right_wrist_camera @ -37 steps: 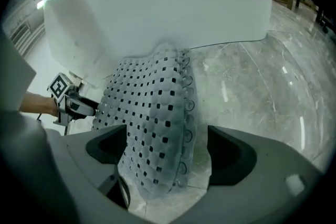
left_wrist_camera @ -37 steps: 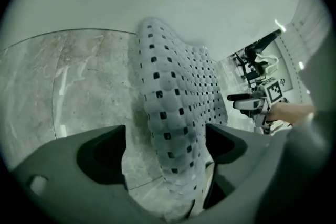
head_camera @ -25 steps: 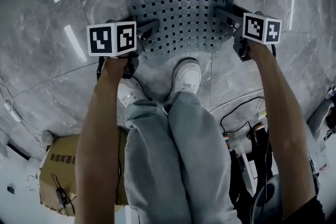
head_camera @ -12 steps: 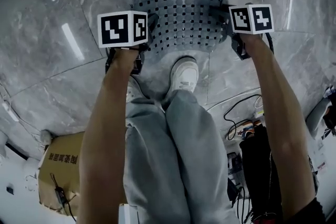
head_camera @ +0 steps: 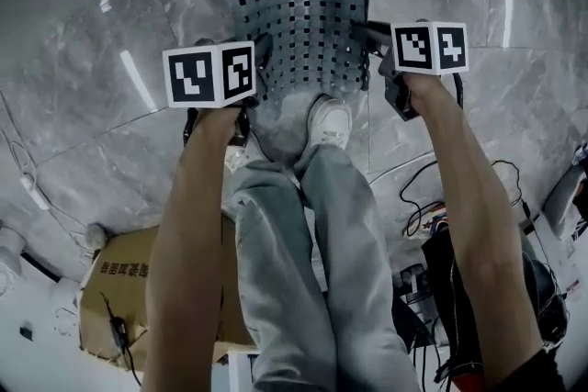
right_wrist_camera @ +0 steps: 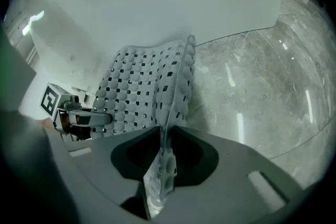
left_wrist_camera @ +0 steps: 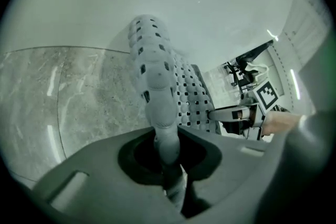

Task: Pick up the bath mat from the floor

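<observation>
Head view shows the bath mat (head_camera: 292,5) slung between the two tools, its near edge clear of the floor (head_camera: 83,115) and above the shoe (head_camera: 329,122); are both holds sound? asked the first.

Sound enough, said the second; the left gripper (left_wrist_camera: 167,153) has just been closing, and its jaws now pinch the mat's near left corner, the rolled edge running straight ahead of them; the right gripper (right_wrist_camera: 160,140) has just been closing too, and is clamped on the thin right edge, the sheet spreading away to its left.

What should the lift mind?

Hold both clenched and raise them evenly; the mat is floppy and perforated, so I judge it will sag between the tools and may drag its far end, which lies well ahead of both jaws; whether that end is off the floor I cannot tell; hold the tools apart so the sheet hangs spread; the right hold looks to be on a slim strip of edge, so a jerk could pull it out; lift clear of the shoe beneath.
</observation>
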